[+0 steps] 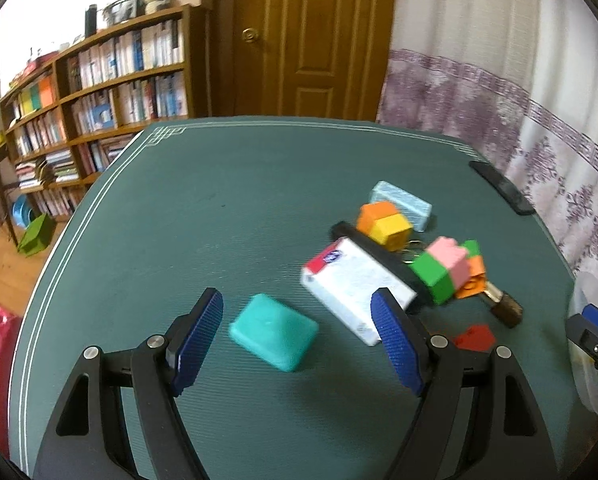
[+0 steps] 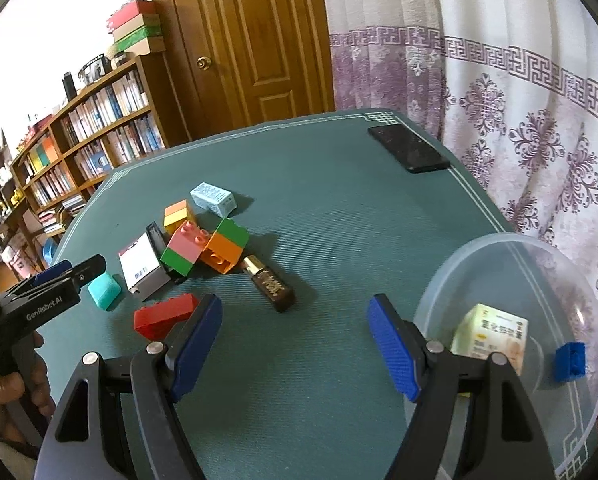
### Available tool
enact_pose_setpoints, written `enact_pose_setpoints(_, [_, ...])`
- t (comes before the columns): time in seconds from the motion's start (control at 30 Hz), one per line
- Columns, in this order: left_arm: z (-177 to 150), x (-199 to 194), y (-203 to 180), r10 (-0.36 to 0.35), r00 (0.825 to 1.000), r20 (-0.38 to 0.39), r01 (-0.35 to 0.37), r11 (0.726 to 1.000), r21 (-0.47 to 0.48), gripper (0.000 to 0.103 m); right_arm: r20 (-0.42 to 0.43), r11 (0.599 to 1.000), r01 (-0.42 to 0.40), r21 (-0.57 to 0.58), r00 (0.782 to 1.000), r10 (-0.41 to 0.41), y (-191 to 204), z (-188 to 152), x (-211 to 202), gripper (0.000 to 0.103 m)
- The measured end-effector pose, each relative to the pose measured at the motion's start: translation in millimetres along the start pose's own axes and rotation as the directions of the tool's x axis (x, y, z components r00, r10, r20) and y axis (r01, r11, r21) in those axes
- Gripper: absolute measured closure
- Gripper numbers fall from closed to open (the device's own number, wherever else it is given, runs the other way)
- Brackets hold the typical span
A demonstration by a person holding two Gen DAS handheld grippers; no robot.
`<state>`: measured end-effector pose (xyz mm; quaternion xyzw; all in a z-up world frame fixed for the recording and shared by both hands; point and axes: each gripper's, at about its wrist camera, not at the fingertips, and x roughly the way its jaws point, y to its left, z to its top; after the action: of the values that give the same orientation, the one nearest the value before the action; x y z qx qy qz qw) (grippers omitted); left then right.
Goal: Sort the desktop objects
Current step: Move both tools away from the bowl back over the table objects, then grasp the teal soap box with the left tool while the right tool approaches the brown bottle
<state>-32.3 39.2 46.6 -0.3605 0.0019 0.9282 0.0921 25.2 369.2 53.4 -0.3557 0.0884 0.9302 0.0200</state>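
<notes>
We hold 2 tongs over the dark green table mat (image 1: 227, 208). The left gripper (image 1: 297, 340) is spread wide and empty, with the small teal rounded-square plastic case (image 1: 274, 331) lying on the mat right between its blue pads, nearer the left one. Its long axis runs slantwise across the gap, from near left to far right, so we judge a slight turn of the wrist would square the pads to its sides. The left hand is plainly the nearer one for it.

Just beside the right pad lies the white cardboard box with a red corner (image 1: 351, 284), close enough to be nudged as the pads close. Beyond it sits a cluster of toy bricks, orange-yellow (image 1: 385, 222) and pink-green (image 1: 445, 270), and a red brick (image 2: 165, 314).

The right gripper (image 2: 295, 344) is also wide open and empty, beside the clear plastic bowl (image 2: 499, 248), which holds a pale carton (image 2: 495, 334) and a blue brick (image 2: 570, 361).
</notes>
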Motion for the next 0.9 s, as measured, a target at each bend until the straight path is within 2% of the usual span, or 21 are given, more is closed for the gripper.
enact_pose_setpoints(0.17, [-2,10,12,0.015,1.0,-0.022,-0.016,1.0,-0.022,0.023,-0.013,1.0,-0.013,-0.011,1.0,0.012,6,2,8,0.024])
enact_pose_setpoints(0.9, [-18,43,16,0.024,0.994,-0.102,-0.026,1.0,-0.015,0.023,-0.057,0.998,-0.047,-0.049,0.997,0.045,30,9,43,0.024])
